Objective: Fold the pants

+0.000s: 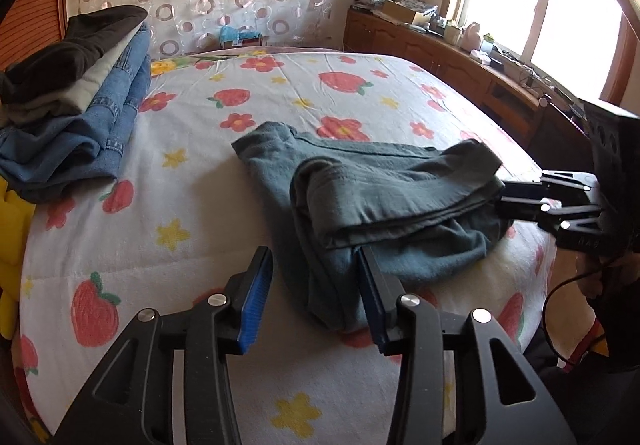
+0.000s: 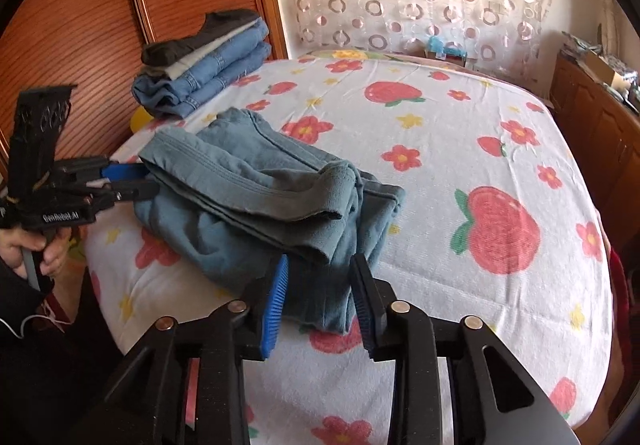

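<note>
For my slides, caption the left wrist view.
Both open grippers, left gripper, right gripper, flank teal pants on bed.

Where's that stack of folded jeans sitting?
The stack of folded jeans sits at the bed's far left corner in the right wrist view, beside the wooden headboard, beyond the teal pants.

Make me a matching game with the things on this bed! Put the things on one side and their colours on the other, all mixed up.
Things:
1. pants being folded
2. jeans in the stack
3. top garment of the stack
4. strawberry print on the bedsheet

Colours:
A. red
B. dark brown-black
C. grey-green teal
D. light blue denim

Pairs: 1-C, 2-D, 3-B, 4-A
</note>
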Demonstrator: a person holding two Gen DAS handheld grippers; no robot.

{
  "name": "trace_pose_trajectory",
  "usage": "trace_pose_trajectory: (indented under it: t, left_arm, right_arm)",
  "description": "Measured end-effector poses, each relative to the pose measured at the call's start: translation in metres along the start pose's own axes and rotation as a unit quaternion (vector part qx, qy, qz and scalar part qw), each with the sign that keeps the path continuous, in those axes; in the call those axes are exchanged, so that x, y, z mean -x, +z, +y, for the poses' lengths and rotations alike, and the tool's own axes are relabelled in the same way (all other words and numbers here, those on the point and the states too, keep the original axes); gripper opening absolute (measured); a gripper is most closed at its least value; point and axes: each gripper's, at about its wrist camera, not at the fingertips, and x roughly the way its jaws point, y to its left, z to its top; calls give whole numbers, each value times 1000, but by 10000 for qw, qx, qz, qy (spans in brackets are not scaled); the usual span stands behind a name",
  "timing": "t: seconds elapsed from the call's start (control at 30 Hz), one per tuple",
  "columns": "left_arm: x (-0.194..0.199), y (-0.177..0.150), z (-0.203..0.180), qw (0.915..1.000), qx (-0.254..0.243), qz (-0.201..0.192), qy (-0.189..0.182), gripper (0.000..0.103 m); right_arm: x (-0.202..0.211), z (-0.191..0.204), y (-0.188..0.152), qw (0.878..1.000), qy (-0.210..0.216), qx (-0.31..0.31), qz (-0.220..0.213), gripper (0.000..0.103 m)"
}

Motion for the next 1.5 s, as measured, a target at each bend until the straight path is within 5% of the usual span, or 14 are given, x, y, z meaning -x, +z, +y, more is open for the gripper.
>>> trace_pose_trajectory:
  t: [0.53, 1.0, 1.07, 1.13, 1.3, 1.5]
  left_arm:
    - [-27, 37, 13, 9998, -5, -42, 171, 45]
    - [-48, 59, 19, 9998, 12, -121, 127, 45]
    - [-47, 61, 18, 9998, -29, -163, 68, 34]
    - [-48, 63, 18, 9999, -6, -159, 7, 29]
    - [-42, 68, 18, 9994, 64, -352, 44, 25]
    - [-38, 69, 19, 9992, 90, -353, 176, 27]
  right_arm:
    - [-43, -8, 39, 9989, -384, 269, -28, 34]
    - [-72, -46, 63, 9988, 290, -384, -78, 34]
    - [-74, -50, 66, 9980, 440, -458, -80, 16]
    - [-73, -50, 69, 9977, 496, -424, -175, 10]
    - [-61, -50, 77, 9960, 200, -498, -717, 8]
    - [-89, -55, 80, 9977, -11, -578, -351, 8]
